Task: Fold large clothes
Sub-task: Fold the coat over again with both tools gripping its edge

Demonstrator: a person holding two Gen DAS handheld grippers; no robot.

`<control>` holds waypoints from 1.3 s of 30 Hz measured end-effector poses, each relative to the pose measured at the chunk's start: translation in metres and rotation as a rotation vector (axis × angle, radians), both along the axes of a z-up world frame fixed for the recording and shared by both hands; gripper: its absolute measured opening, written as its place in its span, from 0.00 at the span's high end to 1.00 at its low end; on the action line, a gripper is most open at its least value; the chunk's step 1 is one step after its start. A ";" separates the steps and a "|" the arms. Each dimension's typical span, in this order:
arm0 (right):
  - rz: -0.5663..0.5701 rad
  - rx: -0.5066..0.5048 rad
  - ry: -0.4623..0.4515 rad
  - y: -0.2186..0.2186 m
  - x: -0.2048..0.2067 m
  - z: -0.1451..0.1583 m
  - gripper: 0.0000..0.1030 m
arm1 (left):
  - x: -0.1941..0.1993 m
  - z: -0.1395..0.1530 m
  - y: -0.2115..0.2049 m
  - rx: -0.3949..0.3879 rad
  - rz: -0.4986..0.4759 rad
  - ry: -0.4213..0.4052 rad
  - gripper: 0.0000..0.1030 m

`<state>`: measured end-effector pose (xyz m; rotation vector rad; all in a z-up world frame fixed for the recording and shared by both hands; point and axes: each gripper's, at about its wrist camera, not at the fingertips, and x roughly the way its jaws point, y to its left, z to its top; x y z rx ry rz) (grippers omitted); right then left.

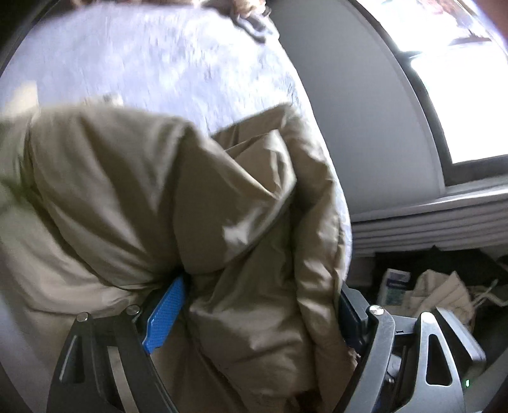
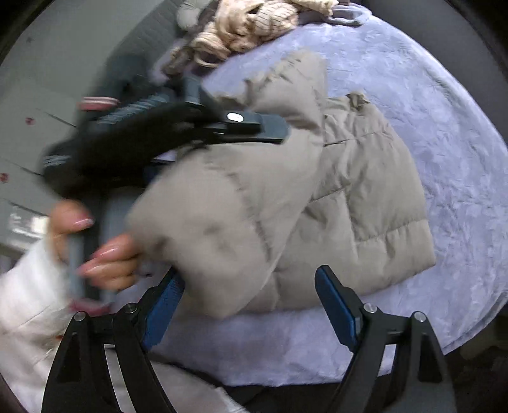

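A beige puffer jacket [image 2: 285, 197] lies partly folded on a lavender bedspread [image 2: 444, 111]. In the left wrist view a thick fold of the jacket [image 1: 158, 197] bulges up between the wide-spread jaws of my left gripper [image 1: 263, 286]. Its left blue pad [image 1: 165, 314] touches the fabric; the right pad is mostly hidden behind the jacket's edge. The right wrist view shows one of that gripper's fingers [image 2: 270, 127] lying over the jacket's far side. My right gripper [image 2: 247, 271] hangs open above the jacket's near edge, with nothing held.
A heap of cream knitwear [image 2: 254, 22] sits at the far end of the bed. A hand [image 2: 108, 254] in a white sleeve [image 2: 25, 301] holds the left gripper's handle. A bright window [image 1: 460, 95] and bags on the floor [image 1: 438, 292] lie to the right of the bed.
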<state>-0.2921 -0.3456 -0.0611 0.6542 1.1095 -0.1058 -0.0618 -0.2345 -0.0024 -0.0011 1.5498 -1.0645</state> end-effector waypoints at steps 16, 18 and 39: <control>-0.212 0.028 0.010 -0.054 0.011 -0.014 0.57 | 0.049 -0.025 0.054 0.208 0.215 -0.379 0.18; -0.213 0.028 0.045 -0.055 0.013 -0.021 0.69 | 0.035 -0.025 0.046 0.213 0.186 -0.407 0.18; -0.196 0.186 -0.095 -0.112 0.069 0.011 0.23 | 0.033 -0.038 0.038 0.240 0.140 -0.435 0.14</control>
